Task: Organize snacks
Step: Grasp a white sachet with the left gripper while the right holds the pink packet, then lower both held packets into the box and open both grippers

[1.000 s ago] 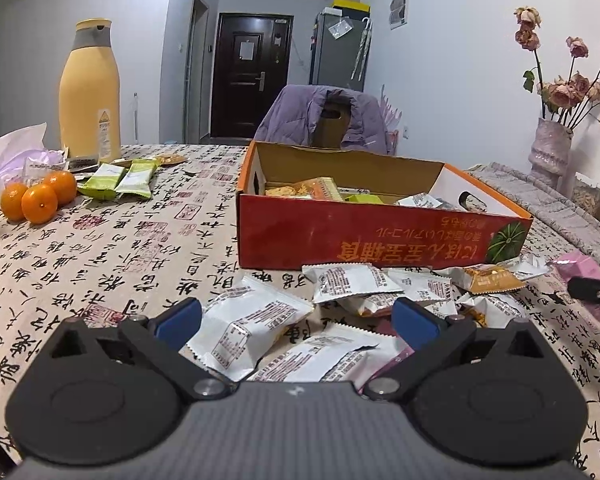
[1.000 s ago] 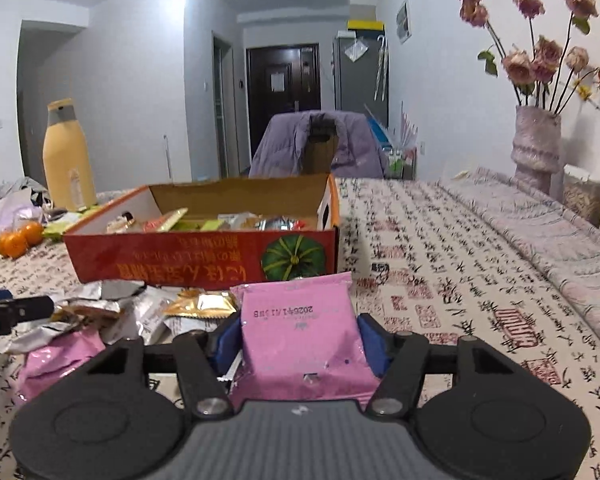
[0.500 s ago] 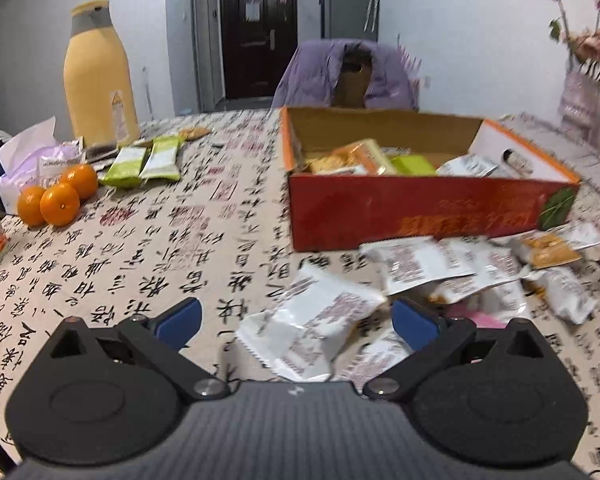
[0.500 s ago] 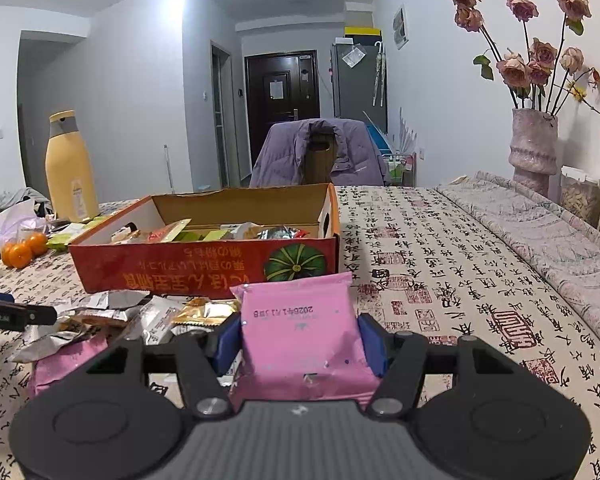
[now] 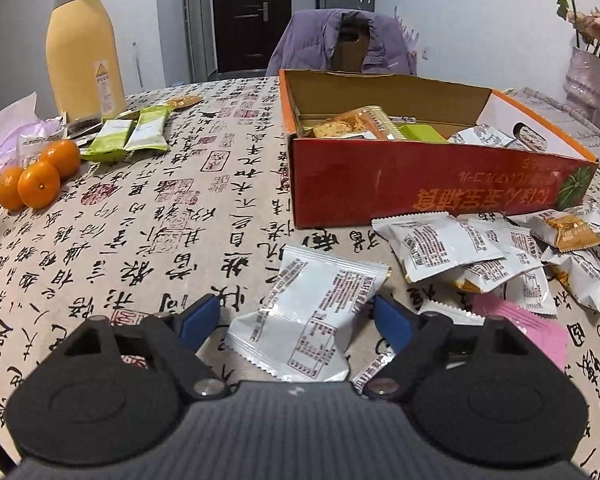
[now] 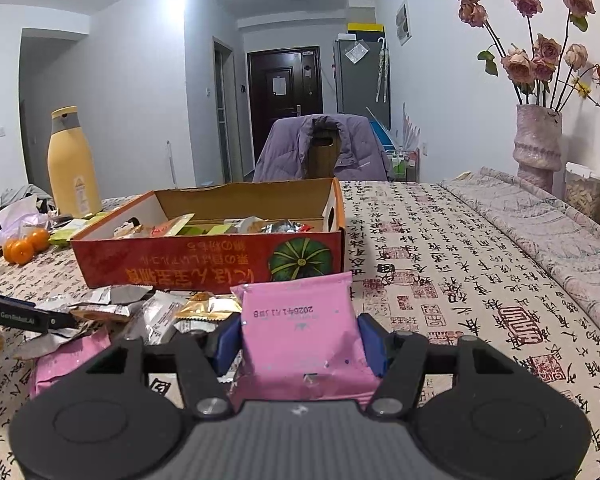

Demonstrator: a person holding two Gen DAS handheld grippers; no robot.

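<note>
Your left hand-held gripper (image 5: 296, 320) has just been closing around a white snack packet (image 5: 312, 316) on the bench (image 5: 160, 220), its left pad not yet touching. Your right hand-held gripper (image 6: 300, 338) clamps a pink packet (image 6: 300, 320).

Tabletop (image 5: 148, 216) is covered by a cream cloth printed with black calligraphy and red seals; red open cardboard box (image 5: 420, 184) sits mid-table with loose white snack packets (image 5: 444, 244) and a pink packet (image 5: 540, 332) scattered just in front of it. One white packet (image 5: 316, 316) lies apart, nearer the camera. Far left: three oranges (image 5: 36, 178), two green packets (image 5: 130, 138), a tall yellow bottle (image 5: 84, 48), a crumpled bag (image 5: 16, 136); in the right wrist view a folded blanket (image 6: 540, 220) along the right edge.
</note>
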